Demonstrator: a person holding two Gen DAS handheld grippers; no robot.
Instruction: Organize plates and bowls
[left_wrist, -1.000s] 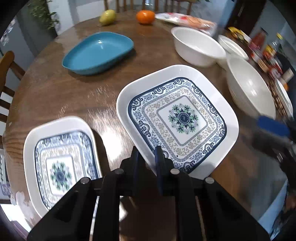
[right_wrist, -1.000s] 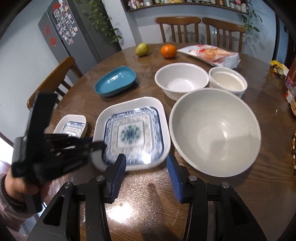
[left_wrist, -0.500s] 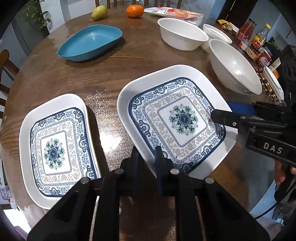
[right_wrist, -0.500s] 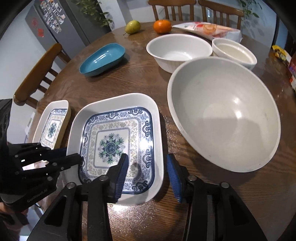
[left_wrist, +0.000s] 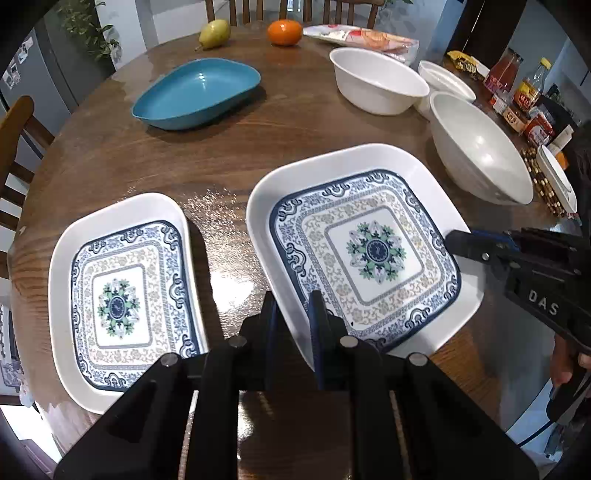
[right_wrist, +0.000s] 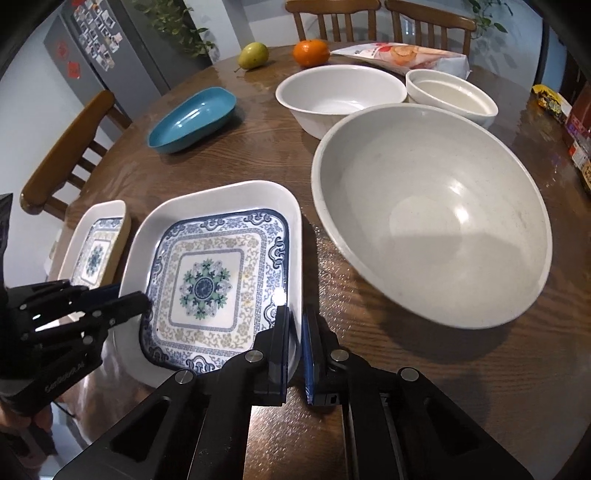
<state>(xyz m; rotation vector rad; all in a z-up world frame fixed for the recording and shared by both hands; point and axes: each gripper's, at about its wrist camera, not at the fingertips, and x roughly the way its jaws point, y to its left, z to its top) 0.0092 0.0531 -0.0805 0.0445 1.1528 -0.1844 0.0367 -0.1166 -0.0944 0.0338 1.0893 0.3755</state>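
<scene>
Left wrist view shows the left gripper (left_wrist: 293, 314) still clamped on the near rim of the large patterned plate (left_wrist: 373, 251). To its right, the right gripper (right_wrist: 295, 332), wide open a second ago, has now closed on that plate's opposite edge, so a two-handed lift toward the smaller patterned plate (left_wrist: 118, 295) looks likely. White bowls (right_wrist: 436, 214) crowd the round wooden table (left_wrist: 295, 125); chairs stand behind.

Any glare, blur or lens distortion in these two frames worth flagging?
Left wrist: sharp, with a bright specular patch on the wet-looking table between the two patterned plates; fisheye bends the table edge. Right wrist: also sharp, with small highlights inside the large white bowl and one on the large patterned plate rim; dark corner vignetting.
</scene>
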